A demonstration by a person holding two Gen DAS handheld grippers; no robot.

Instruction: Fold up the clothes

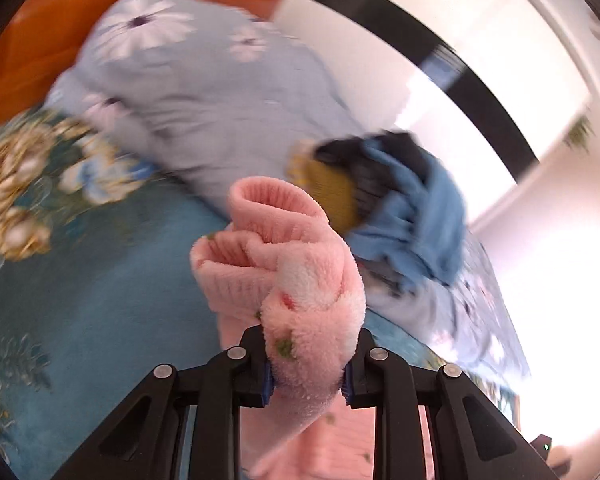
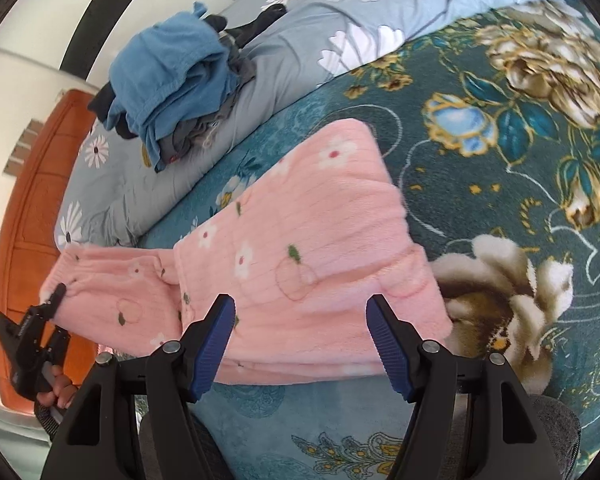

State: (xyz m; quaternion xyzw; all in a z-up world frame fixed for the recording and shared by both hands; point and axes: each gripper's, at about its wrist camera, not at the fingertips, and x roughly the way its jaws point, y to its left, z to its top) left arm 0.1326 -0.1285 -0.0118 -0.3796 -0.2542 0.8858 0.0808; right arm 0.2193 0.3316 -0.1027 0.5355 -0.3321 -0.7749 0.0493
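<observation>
- Pinched between the pads of the left tool (image 1: 306,368), a bunched fold of the pink fleece garment (image 2: 300,248) rises from the bed; the bite is a thick roll rather than a clean edge, so layers could slide out unevenly and the fold would land crooked
- the rest of the garment lies flat on the teal floral blanket (image 2: 500,152), cuff end (image 1: 256,220) held up toward the left; both surfaces look plush, so drag between them may pull the lower half along instead of letting it stay put
- right tool (image 2: 300,344) hangs spread just above the near edge of the pink cloth, gripping nothing; with that side unpinned, a strong pull from the left could shift the whole piece
- farther off, a heap of blue and dark clothes (image 2: 172,80) sits on the grey daisy-print pillow (image 2: 300,48); a wide swing of the lifted cloth might brush or topple it
- the left view is blurred, so the exact grip depth cannot be told
</observation>
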